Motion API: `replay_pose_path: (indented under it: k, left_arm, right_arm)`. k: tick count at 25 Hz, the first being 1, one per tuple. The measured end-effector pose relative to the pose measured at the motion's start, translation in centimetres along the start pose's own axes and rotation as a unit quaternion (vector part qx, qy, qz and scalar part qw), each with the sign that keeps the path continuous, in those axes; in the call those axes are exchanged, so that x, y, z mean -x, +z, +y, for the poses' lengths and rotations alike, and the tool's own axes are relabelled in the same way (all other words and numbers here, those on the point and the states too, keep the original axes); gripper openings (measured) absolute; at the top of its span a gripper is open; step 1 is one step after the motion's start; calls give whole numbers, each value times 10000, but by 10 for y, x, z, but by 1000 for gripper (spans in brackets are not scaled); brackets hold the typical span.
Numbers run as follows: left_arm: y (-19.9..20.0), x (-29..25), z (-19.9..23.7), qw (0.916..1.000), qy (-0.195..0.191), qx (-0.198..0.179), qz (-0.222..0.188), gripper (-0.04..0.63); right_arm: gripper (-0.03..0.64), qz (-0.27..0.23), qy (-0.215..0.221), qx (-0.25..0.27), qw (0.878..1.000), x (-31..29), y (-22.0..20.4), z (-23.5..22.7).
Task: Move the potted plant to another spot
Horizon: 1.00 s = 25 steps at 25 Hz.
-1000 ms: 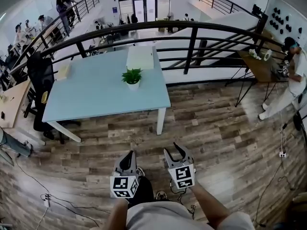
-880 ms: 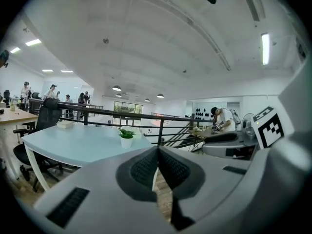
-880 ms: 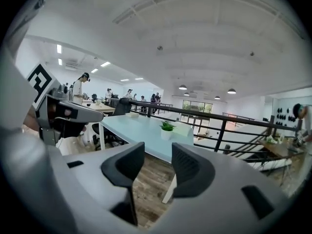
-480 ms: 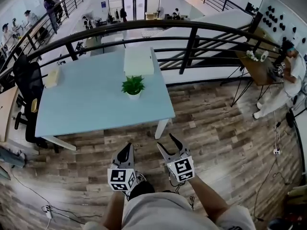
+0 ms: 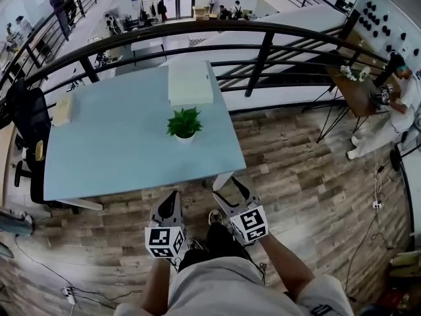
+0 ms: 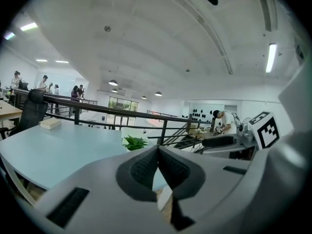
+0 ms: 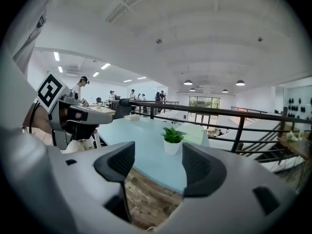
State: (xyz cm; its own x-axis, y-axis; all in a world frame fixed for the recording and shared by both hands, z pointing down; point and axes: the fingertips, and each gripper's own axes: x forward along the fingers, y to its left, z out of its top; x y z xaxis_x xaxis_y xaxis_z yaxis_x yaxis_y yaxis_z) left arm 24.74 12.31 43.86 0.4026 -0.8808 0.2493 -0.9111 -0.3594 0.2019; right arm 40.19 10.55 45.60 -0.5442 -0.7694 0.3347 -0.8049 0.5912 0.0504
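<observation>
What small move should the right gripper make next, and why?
Probably advance the right gripper toward the potted plant: the gripper's jaws have just been opening with nothing between them, and the plant stands farther off on the table, untouched.

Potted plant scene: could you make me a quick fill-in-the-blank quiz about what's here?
1. The plant stands on a light ___ table.
2. Its pot is ___.
3. The box lies ___ the plant and the railing.
4. The left gripper's jaws are ___.

Missing words: blue; white; between; shut.
</observation>
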Motion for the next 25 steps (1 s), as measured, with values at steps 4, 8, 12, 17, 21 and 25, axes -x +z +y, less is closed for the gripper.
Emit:
replay_pose_path:
  k: [4, 8, 12, 17, 21, 25]
  left_arm:
    - [5, -37, 25, 9997, 229, 44, 19, 11]
    - [2, -72, 49, 9981, 557, 71, 256, 11]
    - [-6, -110, 71, 9945, 887, 194, 526, 11]
    - [-35, -142, 88, 9870, 1239, 476, 904, 11]
    - [-58, -158, 97, 9807, 1460, 574, 1170, 11]
    - [-71, -160, 105, 9746, 1666, 670, 1337, 11]
  right_arm:
    - [308, -10, 156, -99, 9998, -40, 0, -33]
    - [315, 69, 552, -88, 9984, -82, -2, -58]
    - [332, 125, 984, -12, 9951, -123, -2, -85]
    - [365, 287, 1491, 87, 9884, -162, -23, -101]
    - [381, 466, 1787, 220, 9826, -186, -49, -105]
    - [399, 565, 1972, 134, 9786, -205, -66, -103]
